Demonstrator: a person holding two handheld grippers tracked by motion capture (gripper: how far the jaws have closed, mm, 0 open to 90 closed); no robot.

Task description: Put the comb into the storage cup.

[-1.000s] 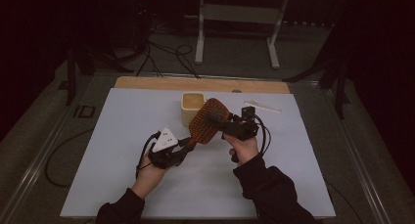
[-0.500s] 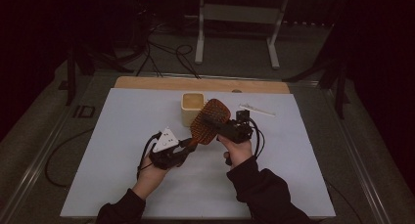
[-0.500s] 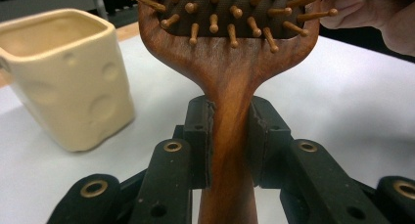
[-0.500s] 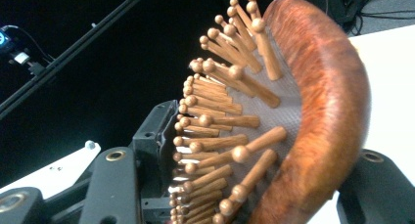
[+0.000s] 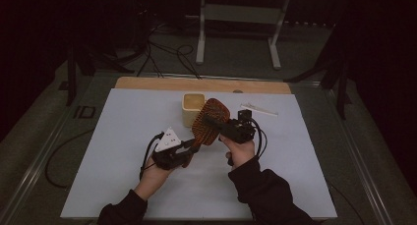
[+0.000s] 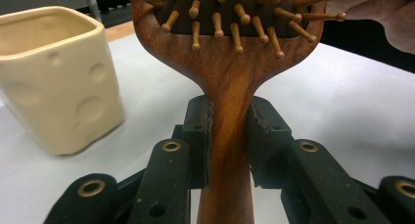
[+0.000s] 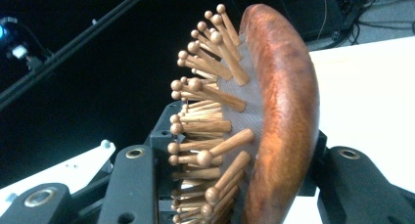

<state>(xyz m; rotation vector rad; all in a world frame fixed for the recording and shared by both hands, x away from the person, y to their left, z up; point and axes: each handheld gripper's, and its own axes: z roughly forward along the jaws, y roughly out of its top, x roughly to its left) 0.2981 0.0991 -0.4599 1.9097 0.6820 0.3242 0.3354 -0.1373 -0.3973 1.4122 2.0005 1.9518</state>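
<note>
A wooden paddle hairbrush (image 5: 209, 121) with wooden pegs is held above the white table between both grippers. My left gripper (image 5: 189, 147) is shut on its handle (image 6: 227, 101), with a black pad (image 6: 199, 136) pressed against each side of the narrow neck. My right gripper (image 5: 212, 122) comes in from the right. Its jaws have just been closing and now clamp the brush head (image 7: 284, 111), one on the peg side and one on the rounded back. A cream square cup (image 5: 192, 107) with round dimples stands on the table just behind the brush, and shows to the left as the cup (image 6: 54, 82).
A thin white stick-like object (image 5: 259, 109) lies on the white table cover (image 5: 123, 136) to the right of the cup. A wooden strip (image 5: 147, 82) runs along the far edge. Dark floor, cables and a metal stand lie beyond.
The right gripper's jaws have closed onto the brush head. The left gripper still holds the handle in the same place.
</note>
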